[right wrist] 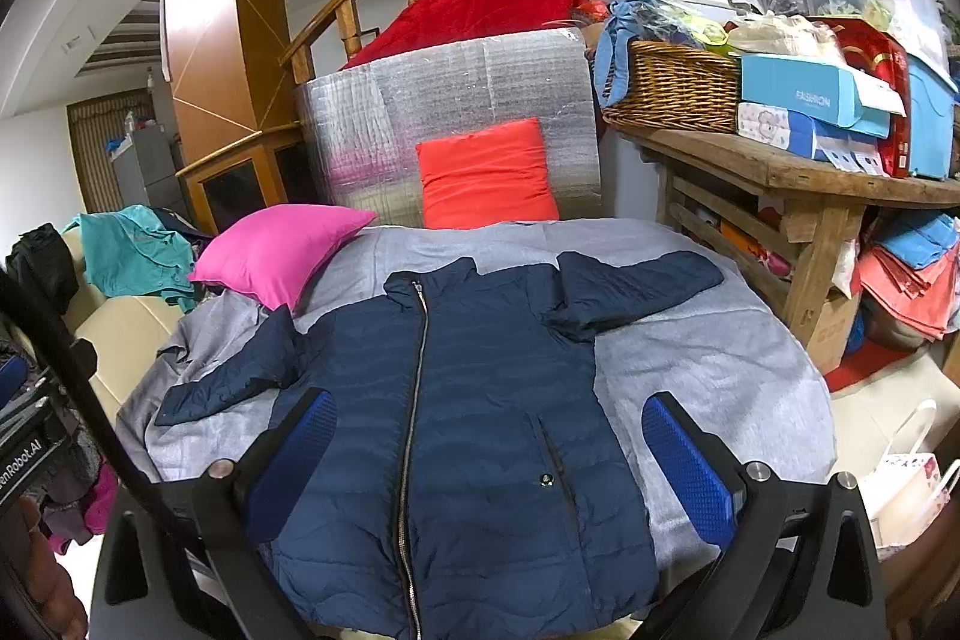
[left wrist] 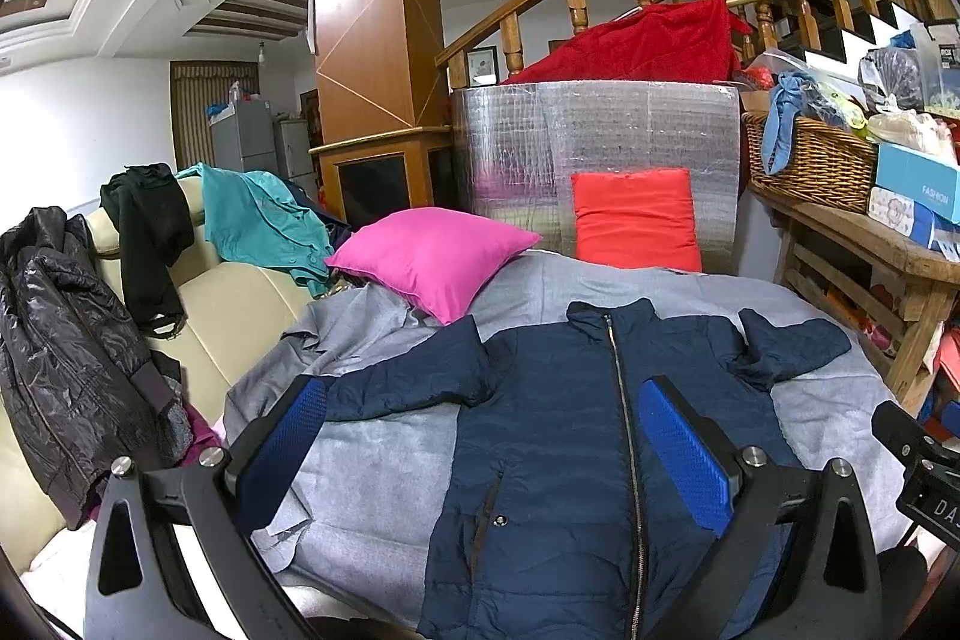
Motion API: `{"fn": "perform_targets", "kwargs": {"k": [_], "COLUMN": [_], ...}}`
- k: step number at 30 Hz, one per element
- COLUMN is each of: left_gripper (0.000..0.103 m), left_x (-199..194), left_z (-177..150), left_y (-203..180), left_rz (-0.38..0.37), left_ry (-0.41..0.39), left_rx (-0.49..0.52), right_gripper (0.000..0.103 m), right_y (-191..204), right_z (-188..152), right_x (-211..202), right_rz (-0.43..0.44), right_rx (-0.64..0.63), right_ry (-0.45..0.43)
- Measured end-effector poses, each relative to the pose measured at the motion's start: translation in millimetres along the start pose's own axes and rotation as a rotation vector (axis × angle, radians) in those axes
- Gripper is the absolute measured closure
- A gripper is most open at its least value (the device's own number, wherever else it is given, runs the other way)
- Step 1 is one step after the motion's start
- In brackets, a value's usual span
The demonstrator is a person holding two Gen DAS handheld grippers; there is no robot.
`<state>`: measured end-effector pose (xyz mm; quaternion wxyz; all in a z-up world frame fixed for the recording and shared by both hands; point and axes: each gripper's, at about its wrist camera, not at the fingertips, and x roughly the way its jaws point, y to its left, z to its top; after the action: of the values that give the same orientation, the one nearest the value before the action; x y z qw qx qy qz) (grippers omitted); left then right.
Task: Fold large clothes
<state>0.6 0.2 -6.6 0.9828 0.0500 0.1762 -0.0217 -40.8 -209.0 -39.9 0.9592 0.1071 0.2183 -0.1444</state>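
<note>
A navy puffer jacket (left wrist: 558, 436) (right wrist: 468, 418) lies flat and zipped, front up, on a grey sheet (left wrist: 384, 454) (right wrist: 708, 358), collar at the far end and both sleeves spread sideways. My left gripper (left wrist: 486, 400) hovers open above the jacket's near left half, blue pads wide apart with nothing between them. In the right wrist view my right gripper (right wrist: 492, 412) is also open, over the jacket's lower part, holding nothing. Part of the right gripper's body shows at the right edge of the left wrist view.
A pink cushion (left wrist: 432, 259) (right wrist: 279, 250) and a red cushion (left wrist: 636, 217) (right wrist: 486, 172) sit at the far end against a silver foil panel (right wrist: 444, 100). Clothes hang over a beige sofa (left wrist: 234, 304) on the left. A cluttered wooden table (right wrist: 798, 172) stands right.
</note>
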Motion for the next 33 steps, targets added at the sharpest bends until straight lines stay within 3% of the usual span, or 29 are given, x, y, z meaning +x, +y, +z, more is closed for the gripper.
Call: {"fn": "perform_targets", "kwargs": {"k": [16, 23, 26, 29, 30, 33], "left_gripper": [0.000, 0.000, 0.000, 0.000, 0.000, 0.000], "left_x": [11.4, 40.7, 79.9, 138.9, 172.1, 241.9], "left_z": [2.0, 5.5, 1.7, -13.2, -25.3, -54.2], "left_y": [1.2, -2.1, -9.6, -23.7, -32.0, -50.7], "left_rz": [0.007, 0.021, -0.016, -0.071, -0.097, -0.102], "left_ry": [0.020, 0.048, 0.123, 0.261, 0.341, 0.498], "left_rx": [0.009, 0.026, 0.029, 0.030, 0.029, 0.025], "right_gripper": [0.000, 0.000, 0.000, 0.000, 0.000, 0.000], "right_y": [3.2, -1.5, -19.4, -52.6, -65.6, -113.2], "right_z": [11.5, 29.1, 37.7, 42.5, 42.6, 48.3], "right_x": [10.0, 42.1, 76.6, 125.8, 141.9, 194.2], "right_rz": [0.001, 0.046, 0.101, 0.174, 0.201, 0.237], "right_rx": [-0.015, 0.023, 0.081, 0.177, 0.216, 0.342], "right_ry": [0.009, 0.021, 0.036, 0.066, 0.077, 0.062]}}
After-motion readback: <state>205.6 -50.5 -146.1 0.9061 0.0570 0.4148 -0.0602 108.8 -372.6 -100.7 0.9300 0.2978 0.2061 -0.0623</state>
